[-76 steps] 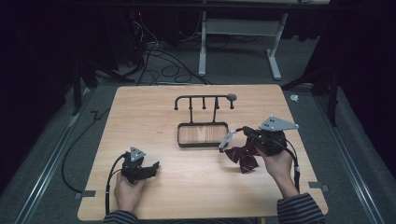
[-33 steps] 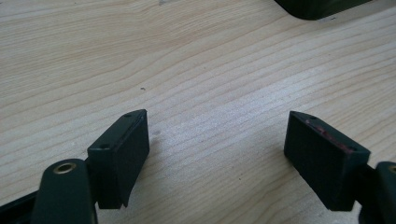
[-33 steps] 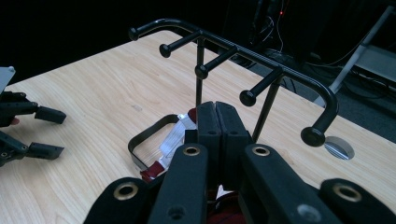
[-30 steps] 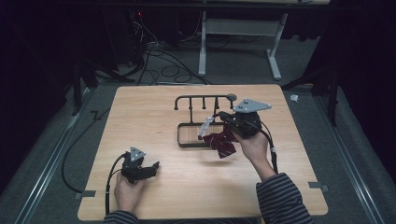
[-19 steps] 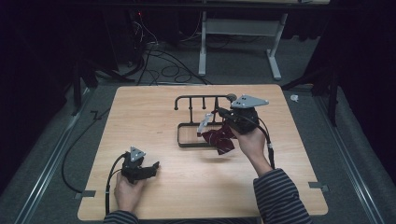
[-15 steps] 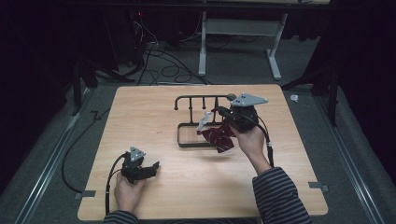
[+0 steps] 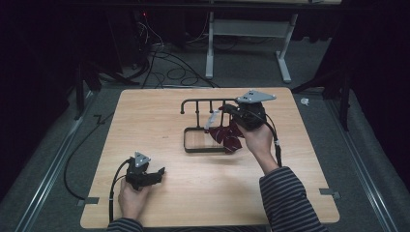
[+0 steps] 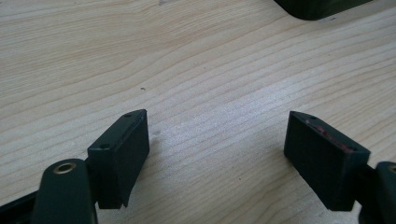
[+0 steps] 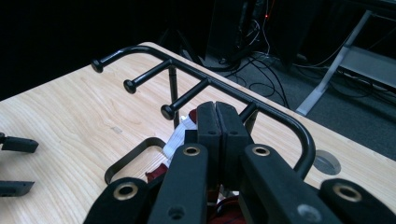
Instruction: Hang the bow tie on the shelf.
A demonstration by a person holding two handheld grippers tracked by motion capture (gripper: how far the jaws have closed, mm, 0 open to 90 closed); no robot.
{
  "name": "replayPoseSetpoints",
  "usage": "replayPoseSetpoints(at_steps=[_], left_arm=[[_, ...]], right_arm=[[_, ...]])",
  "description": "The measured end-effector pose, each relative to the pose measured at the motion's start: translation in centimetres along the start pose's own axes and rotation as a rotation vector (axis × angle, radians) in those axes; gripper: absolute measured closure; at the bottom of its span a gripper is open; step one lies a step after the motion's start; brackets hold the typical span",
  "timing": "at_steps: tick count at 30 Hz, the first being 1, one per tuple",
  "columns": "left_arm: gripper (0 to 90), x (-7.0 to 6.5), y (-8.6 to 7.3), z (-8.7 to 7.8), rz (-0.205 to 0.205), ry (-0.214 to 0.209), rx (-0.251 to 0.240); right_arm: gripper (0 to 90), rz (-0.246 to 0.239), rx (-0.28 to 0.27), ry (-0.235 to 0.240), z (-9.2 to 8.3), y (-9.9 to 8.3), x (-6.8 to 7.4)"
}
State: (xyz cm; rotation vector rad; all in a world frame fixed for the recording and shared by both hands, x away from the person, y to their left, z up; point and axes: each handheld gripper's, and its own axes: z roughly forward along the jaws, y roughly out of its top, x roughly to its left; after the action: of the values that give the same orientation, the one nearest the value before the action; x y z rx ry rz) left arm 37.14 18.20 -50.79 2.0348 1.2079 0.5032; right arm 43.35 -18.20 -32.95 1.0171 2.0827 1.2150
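We see the right gripper [image 7: 226,112] held up over the far middle of the bench [image 7: 145,121], its jaws pressed together on a dark red bow tie [image 7: 228,137] with a white strap [image 7: 211,120]; in the right gripper view the closed pads meet on the cloth just at the hooks, with a bit of white strap [image 9: 180,135] and red fabric [image 9: 156,173] showing beside and beneath them. The bow tie hangs from that gripper at about 5 o'clock of the black hook rack [image 7: 205,102], over the rack's looped base [image 7: 189,145], and its strap reaches up toward the top rail. The rack's rail and three knobbed pegs [image 9: 144,77] sit right in front of the right gripper. At about 7 o'clock on the bench, well apart from the rack, our left gripper [image 7: 155,174] rests low on the wood, its jaws spread wide with bare bench [image 8: 215,93] between them and nothing held
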Motion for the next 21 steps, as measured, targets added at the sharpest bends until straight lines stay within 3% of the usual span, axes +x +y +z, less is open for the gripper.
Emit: replayPoseSetpoints(at_steps=[21], left_arm=[[22.8, 0.0, 0.0, 0.0, 0.001, -0.003, 0.002]], right_arm=[[90.0, 0.026, 0.029, -0.017, 1.3, 0.7, -0.8]])
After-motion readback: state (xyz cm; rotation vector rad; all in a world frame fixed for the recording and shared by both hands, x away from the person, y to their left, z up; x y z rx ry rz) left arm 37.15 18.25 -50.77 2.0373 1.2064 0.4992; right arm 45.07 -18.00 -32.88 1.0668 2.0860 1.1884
